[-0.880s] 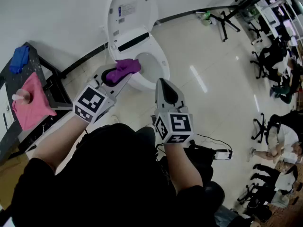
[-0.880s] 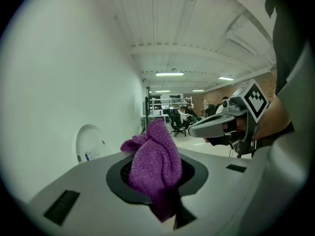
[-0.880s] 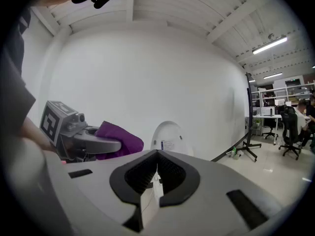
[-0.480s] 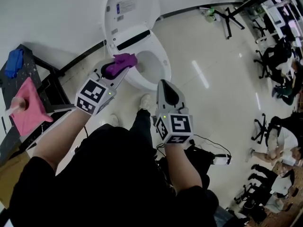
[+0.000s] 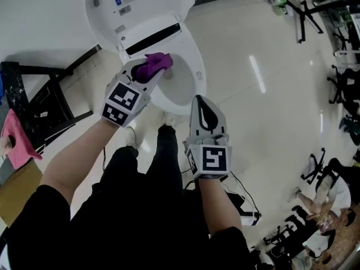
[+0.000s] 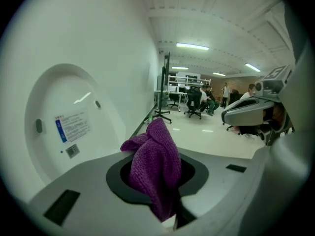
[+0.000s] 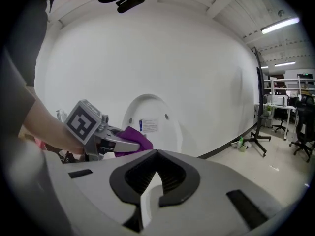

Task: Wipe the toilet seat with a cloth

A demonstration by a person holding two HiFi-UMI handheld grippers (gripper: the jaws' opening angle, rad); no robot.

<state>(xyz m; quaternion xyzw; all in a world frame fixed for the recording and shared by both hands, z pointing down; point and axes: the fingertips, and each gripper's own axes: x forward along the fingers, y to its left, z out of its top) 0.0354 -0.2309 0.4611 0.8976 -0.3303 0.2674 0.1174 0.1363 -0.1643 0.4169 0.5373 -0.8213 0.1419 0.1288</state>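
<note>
A white toilet (image 5: 188, 66) stands against the wall with its lid (image 5: 135, 1) raised. My left gripper (image 5: 147, 71) is shut on a purple cloth (image 5: 153, 64) and holds it over the near-left part of the seat rim. In the left gripper view the purple cloth (image 6: 156, 167) bulges out between the jaws, with the raised lid (image 6: 69, 127) behind it. My right gripper (image 5: 203, 112) hangs shut and empty over the floor just in front of the bowl. The right gripper view shows the left gripper (image 7: 106, 136) with the cloth (image 7: 134, 139) before the lid (image 7: 150, 124).
A black metal rack (image 5: 39, 100) stands at the left, with a pink cloth (image 5: 14, 136) on it. The person's legs and shoes (image 5: 167, 118) are just before the bowl. Stands (image 5: 301, 16) and office chairs (image 5: 312, 167) are at the right of the tiled floor.
The head view has shifted closer over the toilet. My left gripper has carried the purple cloth forward to the seat rim. The right gripper has kept its place in front of the bowl.
</note>
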